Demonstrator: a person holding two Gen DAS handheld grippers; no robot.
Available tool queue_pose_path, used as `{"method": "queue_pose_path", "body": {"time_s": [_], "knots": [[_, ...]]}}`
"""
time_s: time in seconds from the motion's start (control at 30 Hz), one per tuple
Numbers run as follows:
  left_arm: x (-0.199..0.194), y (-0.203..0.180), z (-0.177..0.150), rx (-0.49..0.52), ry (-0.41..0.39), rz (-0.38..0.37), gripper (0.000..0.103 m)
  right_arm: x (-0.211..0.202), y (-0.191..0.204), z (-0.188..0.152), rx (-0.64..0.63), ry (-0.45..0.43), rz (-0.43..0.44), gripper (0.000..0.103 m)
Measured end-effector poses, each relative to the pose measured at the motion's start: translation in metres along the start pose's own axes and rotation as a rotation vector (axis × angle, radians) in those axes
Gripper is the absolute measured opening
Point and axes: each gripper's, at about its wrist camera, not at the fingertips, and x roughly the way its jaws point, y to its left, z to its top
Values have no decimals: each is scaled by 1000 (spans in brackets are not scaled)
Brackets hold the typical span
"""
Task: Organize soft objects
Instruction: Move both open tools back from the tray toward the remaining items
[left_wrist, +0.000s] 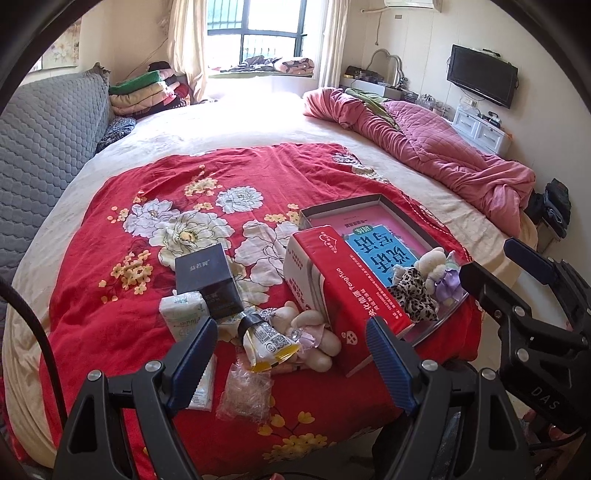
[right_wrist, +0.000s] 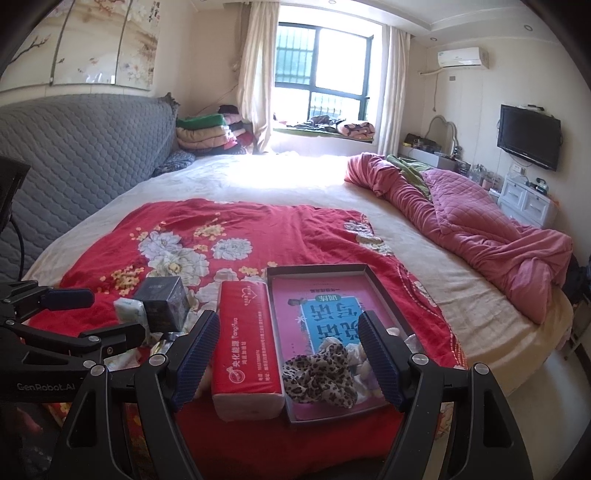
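Two soft things lie inside the shallow box (right_wrist: 373, 280), which stands on the red flowered blanket (right_wrist: 229, 221): a leopard-print scrunchie (right_wrist: 319, 376) of gathered, wrinkled cloth, and just beside it a small cream plush toy (left_wrist: 434, 264) with a pale purple bow. Both rest at the near end of the box, on its glossy pink and blue printed bottom. The box has thin dark card walls and a rectangular shape.

Touching the left wall of the box is a red pack of tissues (right_wrist: 243, 339), long and block-shaped, wrapped in smooth plastic with white paper showing at its end. In the left wrist view the pack leans tilted against the box edge. Left of the box, beyond the pack, stands a small dark cube-shaped carton (left_wrist: 207, 277), and beside it a small white and green tissue packet (left_wrist: 184, 314). Near these, still left of the box, lie a second cream plush toy (left_wrist: 314, 332), a yellow printed sachet (left_wrist: 267, 343) and a crumpled clear plastic bag (left_wrist: 245, 391).

The left gripper (left_wrist: 291, 362) is spread wide with nothing between its ribbed blue pads, above the sachet and plush toy. The right gripper (right_wrist: 286, 354) is also spread apart and empty, hanging over the near end of the box and the tissue pack.
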Motion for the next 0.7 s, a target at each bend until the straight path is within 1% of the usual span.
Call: {"method": "queue_pose_path", "body": {"time_s": [0.27,0.7], "knots": [[-7,20,-7,-29,11,26,82,-1,16,0,-13,14,54,78],[-18,62,-17,-99,12,80,82,0,29,0,-30,26,94,78]]}}
